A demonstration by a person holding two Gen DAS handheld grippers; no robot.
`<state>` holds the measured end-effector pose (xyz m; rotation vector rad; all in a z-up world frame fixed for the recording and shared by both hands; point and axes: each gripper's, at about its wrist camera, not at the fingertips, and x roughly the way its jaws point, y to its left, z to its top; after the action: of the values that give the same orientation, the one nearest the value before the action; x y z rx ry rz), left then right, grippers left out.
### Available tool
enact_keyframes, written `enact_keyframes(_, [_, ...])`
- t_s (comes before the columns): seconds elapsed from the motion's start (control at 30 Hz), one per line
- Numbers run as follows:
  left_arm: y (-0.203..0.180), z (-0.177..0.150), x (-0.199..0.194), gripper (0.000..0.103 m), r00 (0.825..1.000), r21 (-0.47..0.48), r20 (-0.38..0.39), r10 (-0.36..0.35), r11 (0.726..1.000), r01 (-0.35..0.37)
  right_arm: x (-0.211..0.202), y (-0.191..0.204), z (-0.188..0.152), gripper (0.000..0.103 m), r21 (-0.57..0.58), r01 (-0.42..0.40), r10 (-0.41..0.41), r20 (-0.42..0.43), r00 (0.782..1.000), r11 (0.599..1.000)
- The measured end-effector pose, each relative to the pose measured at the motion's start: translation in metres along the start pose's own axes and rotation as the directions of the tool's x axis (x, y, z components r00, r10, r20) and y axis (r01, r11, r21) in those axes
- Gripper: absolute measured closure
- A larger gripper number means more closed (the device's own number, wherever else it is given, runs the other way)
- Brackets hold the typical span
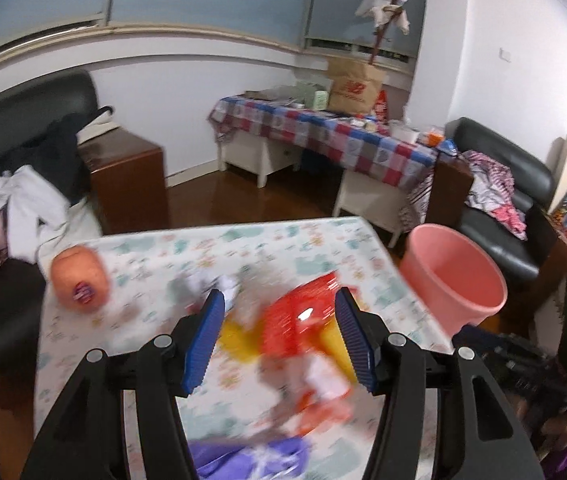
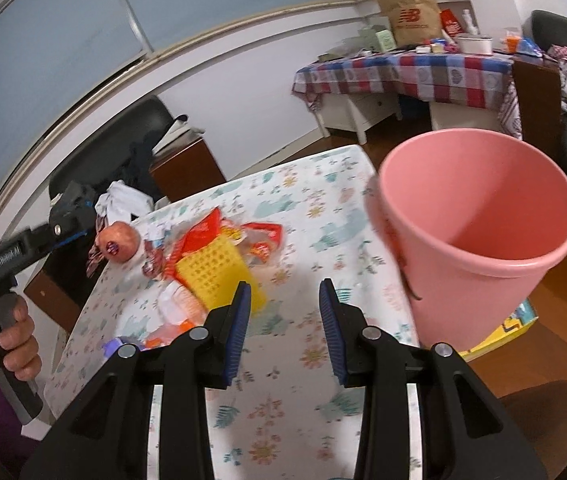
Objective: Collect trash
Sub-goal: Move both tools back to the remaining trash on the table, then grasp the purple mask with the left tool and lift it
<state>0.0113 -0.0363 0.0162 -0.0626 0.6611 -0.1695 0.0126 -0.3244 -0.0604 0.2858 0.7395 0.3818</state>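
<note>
The task is only beginning: both the left claw (image 1: 279,312) and the right claw (image 2: 285,300) are hanging wide open and empty, the wrappers (image 2: 219,236) are still lying on the bench (image 2: 323,216), and the pink bin (image 2: 479,216) beside it is looking empty.

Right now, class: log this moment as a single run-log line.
left gripper: open, above red wrapper | right gripper: open, empty | pink bin: at table edge, looks empty | apple: untouched

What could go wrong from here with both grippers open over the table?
1. The pink bin sits at the table edge; a bump could tip it off.
2. Wrappers overlap the yellow basket, so the left gripper may grab the basket.
3. The apple near the far edge could roll off.
</note>
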Motion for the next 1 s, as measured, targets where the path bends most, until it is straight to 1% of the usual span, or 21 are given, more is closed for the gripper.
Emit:
enact_keyframes(0.17, [0.019, -0.028, -0.009, 0.046, 0.998, 0.019, -0.064, 0.010, 1.000, -0.009, 0.009, 0.018, -0.004, 0.067, -0.032, -0.042, 0.041, -0.039, 0.998, 0.999])
enact_keyframes(0.3, [0.025, -0.053, -0.013, 0.046, 0.993, 0.063, -0.121, -0.006, 0.998, 0.014, 0.015, 0.032, -0.009, 0.067, -0.073, -0.057, 0.052, -0.067, 0.996, 0.996])
enact_keyframes(0.4, [0.028, -0.072, -0.012, 0.046, 0.985, 0.107, -0.172, -0.020, 0.993, 0.039, 0.017, 0.037, -0.013, 0.067, -0.079, -0.066, 0.060, -0.085, 0.995, 0.995])
enact_keyframes(0.53, [0.027, -0.087, -0.003, 0.046, 0.978, 0.153, -0.204, -0.032, 0.986, 0.065, 0.021, 0.044, -0.016, 0.067, -0.080, -0.072, 0.063, -0.107, 0.992, 0.994])
enact_keyframes(0.63, [0.029, -0.091, 0.010, 0.046, 0.968, 0.173, -0.243, -0.063, 0.979, 0.107, 0.022, 0.047, -0.017, 0.067, -0.080, -0.070, 0.060, -0.113, 0.992, 0.994])
enact_keyframes(0.73, [0.033, -0.097, 0.025, 0.043, 0.957, 0.196, -0.282, -0.067, 0.973, 0.125, 0.024, 0.048, -0.019, 0.067, -0.074, -0.068, 0.059, -0.119, 0.991, 0.995])
enact_keyframes(0.77, [0.036, -0.098, 0.027, 0.041, 0.958, 0.193, -0.275, -0.078, 0.972, 0.135, 0.025, 0.049, -0.019, 0.067, -0.071, -0.068, 0.059, -0.122, 0.991, 0.995])
enact_keyframes(0.8, [0.038, -0.098, 0.027, 0.040, 0.959, 0.188, -0.270, -0.084, 0.973, 0.137, 0.025, 0.050, -0.019, 0.067, -0.070, -0.067, 0.058, -0.124, 0.991, 0.995])
enact_keyframes(0.9, [0.043, -0.098, 0.028, 0.043, 0.948, 0.152, -0.289, -0.133, 0.971, 0.183, 0.028, 0.052, -0.021, 0.067, -0.069, -0.069, 0.059, -0.139, 0.988, 0.995])
enact_keyframes(0.93, [0.043, -0.100, 0.028, 0.043, 0.941, 0.144, -0.301, -0.155, 0.968, 0.206, 0.030, 0.053, -0.022, 0.067, -0.069, -0.071, 0.060, -0.143, 0.988, 0.995])
enact_keyframes(1.0, [0.042, -0.105, 0.025, 0.043, 0.940, 0.163, -0.303, -0.156, 0.963, 0.213, 0.033, 0.055, -0.022, 0.067, -0.068, -0.077, 0.065, -0.157, 0.985, 0.995])
